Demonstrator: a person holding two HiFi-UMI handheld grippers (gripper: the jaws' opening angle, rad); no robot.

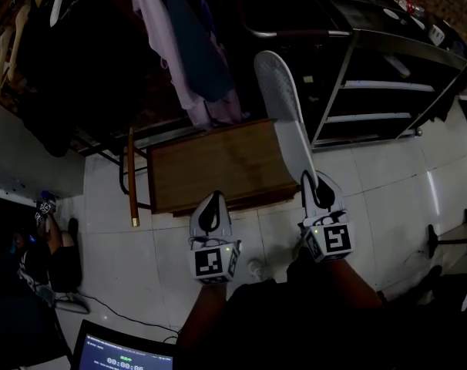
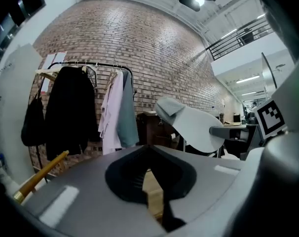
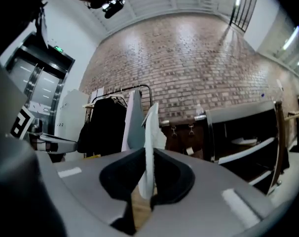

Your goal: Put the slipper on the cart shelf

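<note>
My right gripper (image 1: 320, 195) pinches the white slipper (image 1: 283, 114) by its thin edge, above the table (image 1: 218, 160). Swinging toward the cart shelf (image 1: 388, 85) could lever it loose. My left gripper (image 1: 211, 210) is closed, empty.

The right gripper (image 1: 315, 182) grips one end of a white slipper (image 1: 283, 106), which stretches over a wooden table (image 1: 218, 164). The left gripper (image 1: 210, 208) is just beside it. A cart (image 1: 388, 83) stands at upper right, and clothes (image 1: 195, 60) hang beyond the table.
</note>
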